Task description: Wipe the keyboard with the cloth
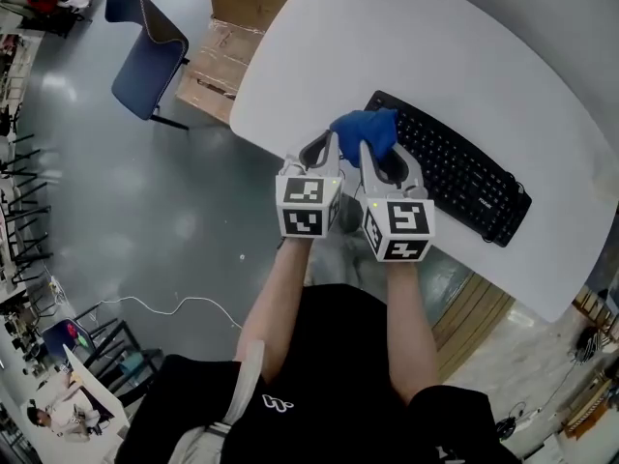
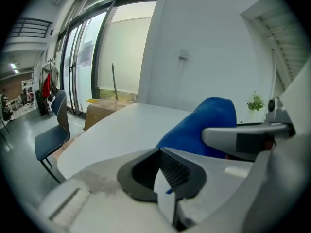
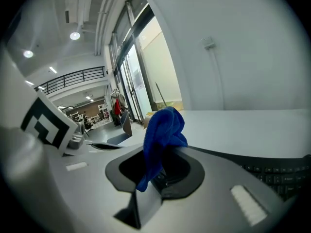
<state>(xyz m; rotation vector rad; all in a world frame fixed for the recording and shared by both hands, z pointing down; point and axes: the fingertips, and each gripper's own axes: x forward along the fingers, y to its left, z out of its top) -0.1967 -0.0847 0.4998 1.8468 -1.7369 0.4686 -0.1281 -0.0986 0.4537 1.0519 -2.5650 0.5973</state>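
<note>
Right gripper point(image 1: 375, 155) point(image 3: 152, 178): jaws clamped on blue cloth point(image 1: 366, 131) point(image 3: 163, 127); the cloth bunches up above the jaw tips.

The cloth sits over the near left end of the black keyboard point(image 1: 455, 167) point(image 3: 274, 171). I cannot tell whether they touch.

Left gripper point(image 1: 319, 153) point(image 2: 162, 166): jaws together, nothing gripped that I can make out. It sits just beside the right one, at the edge of the white table point(image 1: 387, 46).

The right gripper's body and the cloth block much of the left gripper view.

On the floor past the table: cardboard boxes point(image 1: 232, 37) and a blue chair point(image 1: 145, 56) point(image 2: 51, 130).
</note>
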